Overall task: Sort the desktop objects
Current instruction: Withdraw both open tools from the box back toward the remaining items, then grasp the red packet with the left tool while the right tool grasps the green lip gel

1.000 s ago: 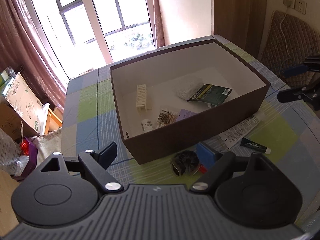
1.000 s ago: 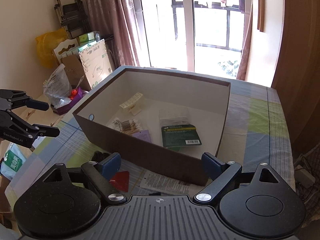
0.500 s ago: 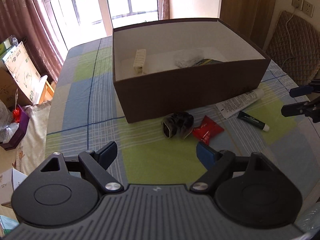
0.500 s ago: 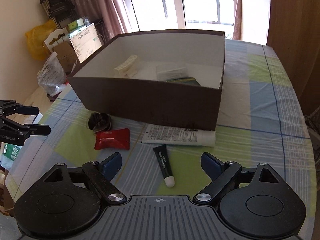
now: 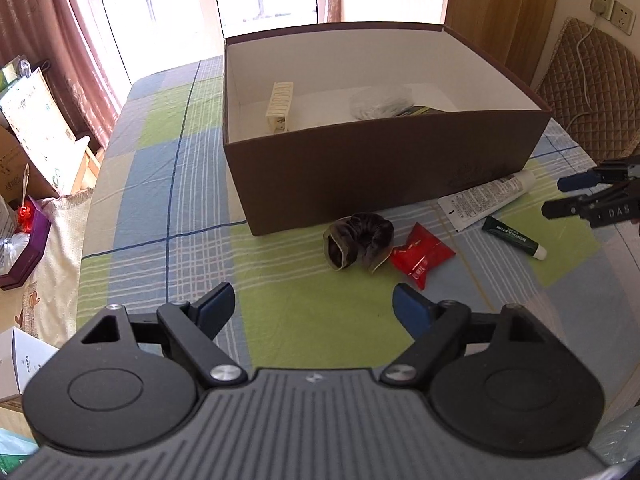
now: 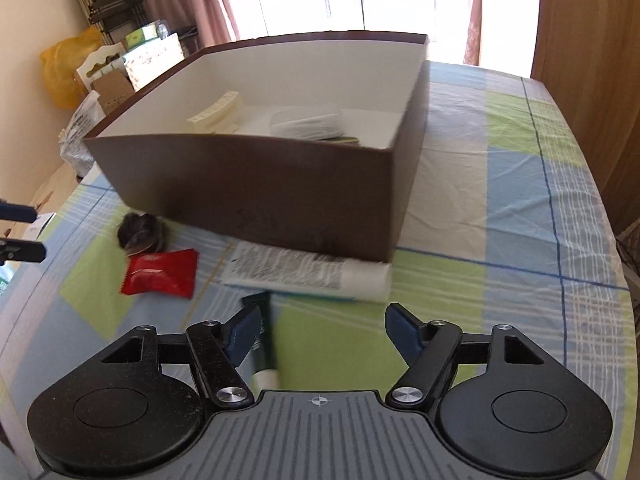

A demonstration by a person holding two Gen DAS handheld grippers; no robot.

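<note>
A brown box (image 5: 384, 168) (image 6: 256, 188) with a white inside stands on the checked tablecloth, holding a cream comb-like piece (image 5: 279, 106), a clear bag (image 5: 378, 102) and a green packet. In front of it lie a dark scrunchie (image 5: 358, 246) (image 6: 140, 234), a red sachet (image 5: 422, 258) (image 6: 162, 274), a white tube (image 5: 486, 200) (image 6: 308, 274) and a small green tube (image 5: 514, 238) (image 6: 262, 344). My left gripper (image 5: 314, 306) is open, a little short of the scrunchie. My right gripper (image 6: 322, 330) is open, low over the table, its left finger above the green tube.
The table's left edge drops to cartons and bags (image 5: 24, 152) on the floor. A padded chair back (image 5: 588, 92) stands at the right of the left wrist view. A wooden door (image 6: 592, 60) rises beyond the table on the right.
Both grippers have pulled back from above the box and come down toward the table front. The items in front of the box now show fully, and the right gripper is closer to the green tube.
</note>
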